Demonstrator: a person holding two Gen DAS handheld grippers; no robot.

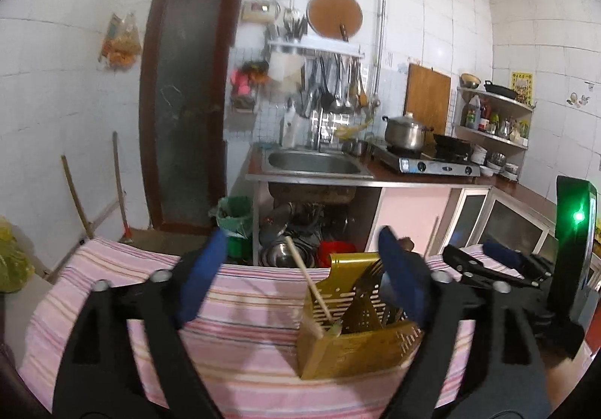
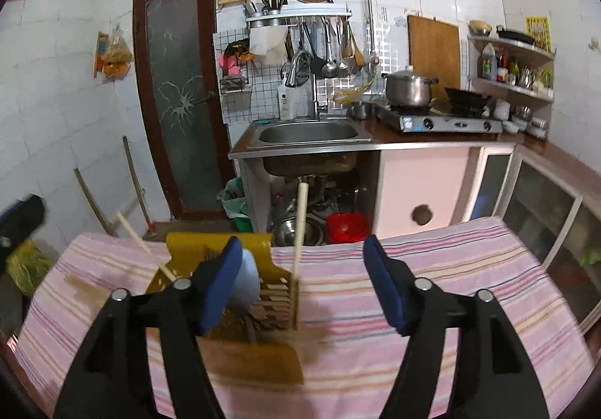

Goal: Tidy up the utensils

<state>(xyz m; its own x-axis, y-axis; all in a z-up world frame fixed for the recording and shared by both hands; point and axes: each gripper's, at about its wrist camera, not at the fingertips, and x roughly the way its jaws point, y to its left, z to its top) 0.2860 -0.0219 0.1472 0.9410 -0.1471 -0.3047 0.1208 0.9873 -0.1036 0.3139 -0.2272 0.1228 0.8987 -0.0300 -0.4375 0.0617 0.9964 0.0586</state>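
Kitchen backdrop: striped tablecloth (image 2: 432, 269) covering the lower frame | gold utensil caddy (image 1: 357, 347) sitting lower centre-right, holding forks (image 1: 370, 278) and wooden chopsticks (image 1: 310, 287) | left gripper (image 1: 300, 280) and right gripper (image 2: 304, 284) both gaping wide, gripping nothing | caddy lying behind the right-hand blue pad | advice: staying clear of the leaning handles while withdrawing.
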